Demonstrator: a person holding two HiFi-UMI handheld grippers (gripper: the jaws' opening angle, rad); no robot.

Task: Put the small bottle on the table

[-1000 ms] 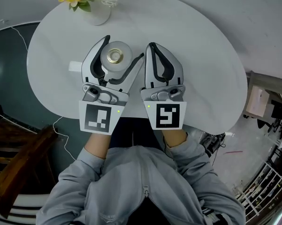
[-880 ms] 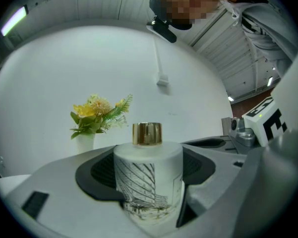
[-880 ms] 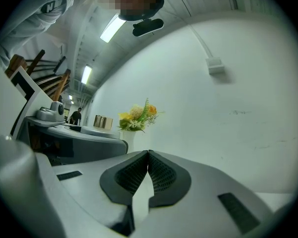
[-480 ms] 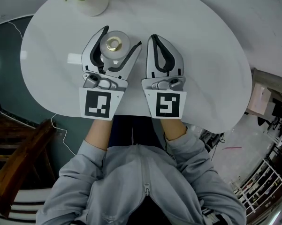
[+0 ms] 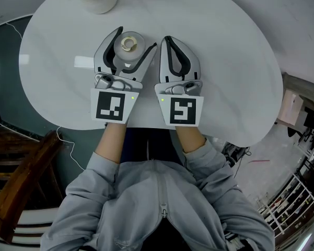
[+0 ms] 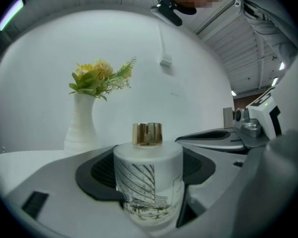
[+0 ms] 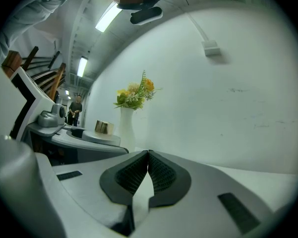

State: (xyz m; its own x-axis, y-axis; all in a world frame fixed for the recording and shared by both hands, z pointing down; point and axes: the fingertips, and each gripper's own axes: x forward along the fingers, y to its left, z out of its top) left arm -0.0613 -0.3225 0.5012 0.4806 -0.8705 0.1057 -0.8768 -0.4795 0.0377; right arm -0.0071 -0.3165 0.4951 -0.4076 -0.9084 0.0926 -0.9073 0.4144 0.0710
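The left hand-held gripper (image 5: 137, 37) still pinches the small bottle (image 5: 128, 45), upright on the near side of the vase (image 5: 99, 1). It seems slightly lower over the counter (image 5: 224, 61) than a second ago, so release looks close. The right hand-held gripper (image 5: 168, 40) stays pressed together, empty.

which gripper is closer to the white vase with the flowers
Left. The left gripper, jaws shut on the small bottle, is just right of the vase and nearer the person; the right gripper, jaws together and empty, lies farther right.

Upright frosted small bottle (image 6: 148, 182) (gold cap, line-drawn print) between left gripper (image 5: 137, 38) fingers (image 5: 105, 52)
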